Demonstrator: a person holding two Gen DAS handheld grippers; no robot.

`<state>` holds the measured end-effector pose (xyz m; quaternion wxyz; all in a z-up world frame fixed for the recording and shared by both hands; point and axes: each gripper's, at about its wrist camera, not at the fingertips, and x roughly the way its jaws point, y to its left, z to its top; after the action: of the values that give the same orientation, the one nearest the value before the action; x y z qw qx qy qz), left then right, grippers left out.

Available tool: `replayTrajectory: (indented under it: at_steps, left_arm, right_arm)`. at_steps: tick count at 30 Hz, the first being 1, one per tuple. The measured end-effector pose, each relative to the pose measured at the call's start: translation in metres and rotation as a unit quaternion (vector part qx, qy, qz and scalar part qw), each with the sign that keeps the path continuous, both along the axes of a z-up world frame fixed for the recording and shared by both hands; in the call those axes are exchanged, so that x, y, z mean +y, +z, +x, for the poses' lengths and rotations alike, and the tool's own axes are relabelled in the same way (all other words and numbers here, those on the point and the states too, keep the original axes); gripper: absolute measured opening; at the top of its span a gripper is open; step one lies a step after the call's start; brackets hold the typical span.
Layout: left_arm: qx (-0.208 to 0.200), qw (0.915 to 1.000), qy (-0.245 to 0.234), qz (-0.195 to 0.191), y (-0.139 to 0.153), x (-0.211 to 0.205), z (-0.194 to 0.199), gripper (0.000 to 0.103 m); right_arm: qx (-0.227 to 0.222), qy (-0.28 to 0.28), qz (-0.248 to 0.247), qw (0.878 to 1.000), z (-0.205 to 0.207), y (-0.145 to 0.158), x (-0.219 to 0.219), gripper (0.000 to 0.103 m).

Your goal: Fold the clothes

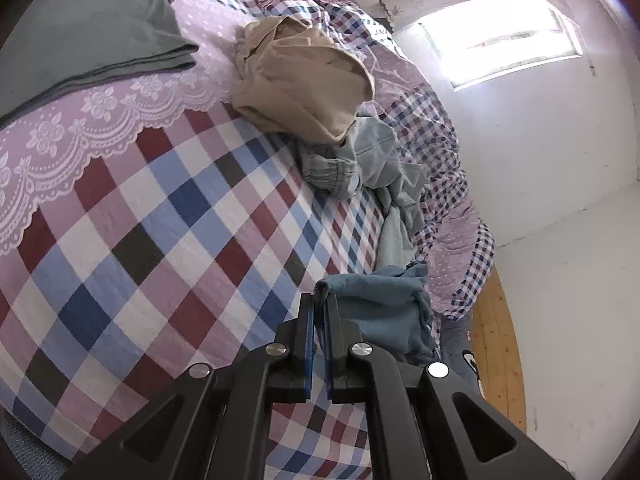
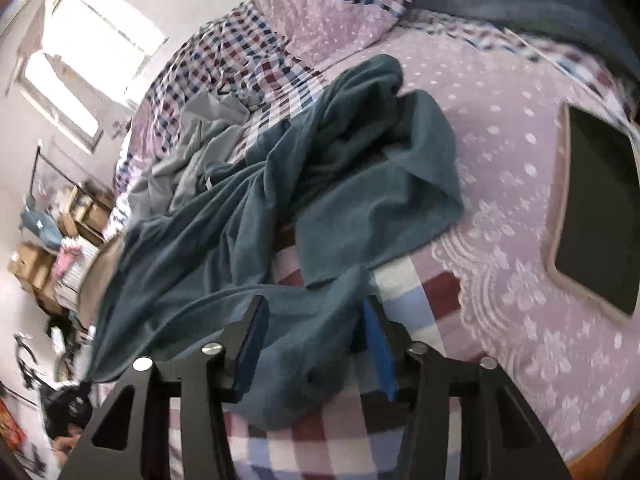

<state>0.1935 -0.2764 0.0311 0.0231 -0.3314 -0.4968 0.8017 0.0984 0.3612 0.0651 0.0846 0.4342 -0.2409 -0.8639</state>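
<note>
While perhaps slack, teal garment [image 2: 320, 184] pinched

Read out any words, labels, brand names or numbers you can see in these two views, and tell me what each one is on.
None can be read.
Cardboard boxes on the floor: any print is too blurred to read.
Dark flat device on the bedspread: screen blank, no text shows.
Paper by the window: faint marks, too washed out to read.
Teal garment, tan garment: no label shows.
</note>
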Motion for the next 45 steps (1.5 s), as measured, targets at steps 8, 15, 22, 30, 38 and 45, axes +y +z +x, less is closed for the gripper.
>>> replayTrajectory:
  at_steps: [8,15,22,30,38,45]
  left_arm:
    - [-0.02,0.9998,-0.004,-0.004,-0.007,0.004,-0.001,0.003]
    - [-0.028,0.9994,-0.021,0.002,-0.006,0.012,0.022,0.003]
    - [-0.022,0.9997,-0.01,0.006,0.0,0.003,0.052,0.003]
    - [-0.025,0.9986,0.026,0.039,-0.011,-0.018,0.051,0.003]
    - [-0.016,0.9953,0.057,0.076,-0.023,-0.041,0.039,0.002]
    - [0.014,0.9925,0.078,0.093,-0.02,-0.055,0.032,0.002]
  right_arm:
    - [0.223,0.032,0.083,0.971,0.051,0.086,-0.019,0.001]
    - [0.201,0.312,0.127,0.92,0.115,0.095,-0.047,0.001]
    - [0.087,0.389,0.157,0.903,0.155,0.066,-0.057,0.013]
    - [0.045,0.257,0.151,0.953,0.119,0.046,-0.058,0.053]
    - [0.014,0.307,0.253,0.917,0.117,0.02,-0.1,0.05]
    - [-0.048,0.17,0.11,0.978,0.092,0.006,-0.027,0.051]
